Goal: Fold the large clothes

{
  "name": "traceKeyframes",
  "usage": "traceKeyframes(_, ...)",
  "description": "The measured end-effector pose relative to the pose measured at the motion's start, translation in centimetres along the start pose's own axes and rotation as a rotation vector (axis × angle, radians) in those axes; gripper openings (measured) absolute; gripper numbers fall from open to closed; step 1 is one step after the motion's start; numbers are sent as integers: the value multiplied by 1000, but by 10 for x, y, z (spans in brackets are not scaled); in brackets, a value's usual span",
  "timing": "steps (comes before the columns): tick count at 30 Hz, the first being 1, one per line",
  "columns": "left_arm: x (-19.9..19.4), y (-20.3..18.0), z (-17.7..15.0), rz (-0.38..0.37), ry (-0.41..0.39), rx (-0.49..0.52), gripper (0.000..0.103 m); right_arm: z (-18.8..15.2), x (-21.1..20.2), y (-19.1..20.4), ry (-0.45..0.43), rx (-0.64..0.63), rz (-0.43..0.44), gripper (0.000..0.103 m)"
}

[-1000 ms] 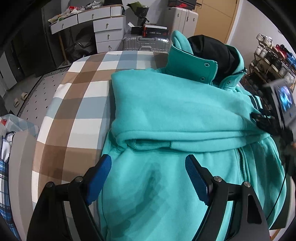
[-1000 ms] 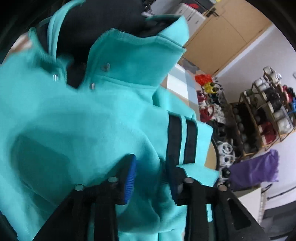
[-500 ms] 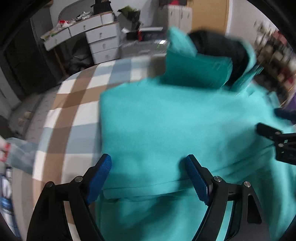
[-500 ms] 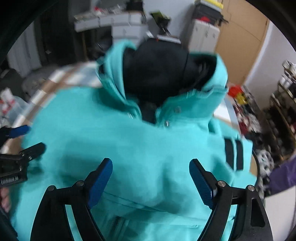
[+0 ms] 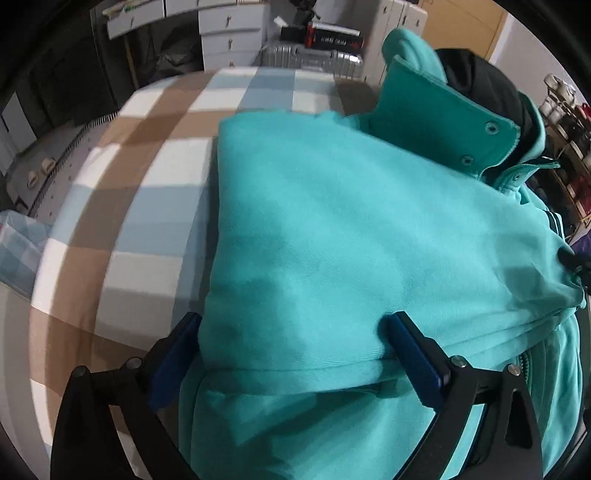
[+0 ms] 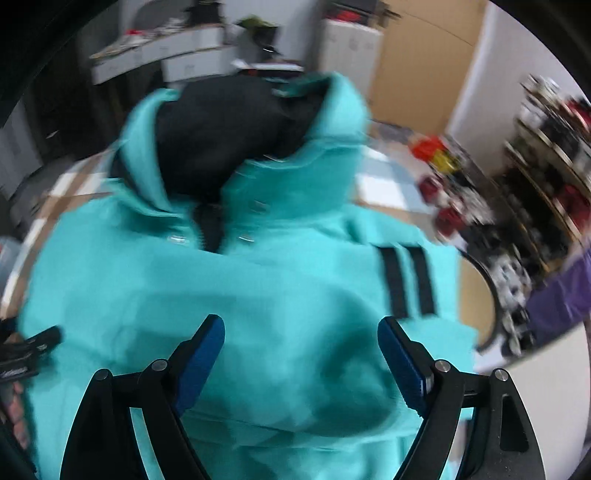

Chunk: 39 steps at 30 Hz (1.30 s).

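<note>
A teal hoodie (image 5: 351, 229) with a black-lined hood (image 5: 480, 85) lies folded on the checked tablecloth (image 5: 147, 184). My left gripper (image 5: 291, 332) hangs low over the near folded edge. Its jaws are opening wide; the hoodie's left corner lies between them and the pads do not press it. In the right wrist view the hoodie (image 6: 258, 295) fills the middle, its hood (image 6: 221, 129) at the back and a sleeve with two black stripes (image 6: 406, 284) on the right. My right gripper (image 6: 301, 332) is open just above the fabric and holds nothing.
White drawers (image 5: 229, 33) and a silver suitcase (image 5: 306, 59) stand behind the table. A shoe rack (image 6: 554, 166) and a purple bag (image 6: 554, 295) are off to the right, past the table's round edge (image 6: 487, 295). Bare checked cloth lies left of the hoodie.
The right gripper let go of the striped sleeve, opened wide and swung round to face the hood. The left gripper moved forward and down over the folded edge, and its jaws spread wider.
</note>
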<state>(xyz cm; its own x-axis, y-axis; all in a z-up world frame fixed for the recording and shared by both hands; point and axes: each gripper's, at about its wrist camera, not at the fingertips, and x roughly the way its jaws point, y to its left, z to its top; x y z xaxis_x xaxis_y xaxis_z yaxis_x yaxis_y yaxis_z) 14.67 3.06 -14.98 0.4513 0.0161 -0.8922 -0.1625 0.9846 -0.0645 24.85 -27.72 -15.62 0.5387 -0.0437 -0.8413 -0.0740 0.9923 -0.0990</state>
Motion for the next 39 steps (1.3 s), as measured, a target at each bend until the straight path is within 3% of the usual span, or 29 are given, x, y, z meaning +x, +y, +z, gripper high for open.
traceKeyframes(2,-13,-8,1,25,-61,27,97,-15,32,-2,117,-17,-37,91)
traceKeyframes(4,-28,-13,1,27,-132,45,97,-26,24,0,28,-39,-39,92)
traceKeyframes(6,-45,-22,0,-2,-205,73,97,-28,15,2,42,-31,-36,92)
traceKeyframes(9,-53,-34,-1,-34,-256,130,97,-28,-17,0,-30,-29,61,90)
traceKeyframes(12,-34,-44,-1,12,-215,189,97,-28,-42,-2,-149,-4,61,92)
traceKeyframes(14,-4,-49,-2,103,-110,217,97,-25,-28,-7,-103,17,52,92)
traceKeyframes(16,1,-58,-9,168,-137,267,97,-30,1,-10,8,27,32,93)
traceKeyframes(17,3,-60,-9,184,-136,277,97,-34,10,-7,12,14,29,93)
traceKeyframes(18,0,-59,-10,182,-134,268,97,-38,6,0,-46,-20,-12,93)
traceKeyframes(20,-1,-55,-8,164,-137,256,97,-34,2,12,-19,-78,-58,92)
traceKeyframes(23,-3,-54,-13,161,-150,288,97,-23,-19,9,-76,-112,2,88)
traceKeyframes(25,-2,-51,-11,152,-144,287,97,-19,-26,2,-104,-87,-14,90)
traceKeyframes(27,-4,-54,-13,148,-139,286,97,-19,-15,-6,-71,-38,-39,90)
traceKeyframes(29,-3,-56,-12,152,-140,284,97,-28,20,-19,63,12,-19,93)
traceKeyframes(31,-3,-58,-14,162,-143,287,97,-32,15,-16,-9,-8,-36,96)
traceKeyframes(34,-5,-58,-17,165,-151,286,97,-17,14,-10,54,-48,-40,96)
traceKeyframes(35,-5,-58,-19,168,-158,294,97,-11,12,-12,65,-43,-13,90)
traceKeyframes(37,-7,-59,-22,173,-157,308,97,11,-10,-24,-10,8,66,85)
traceKeyframes(39,-8,-56,-21,161,-145,300,97,33,-30,-43,-97,53,81,87)
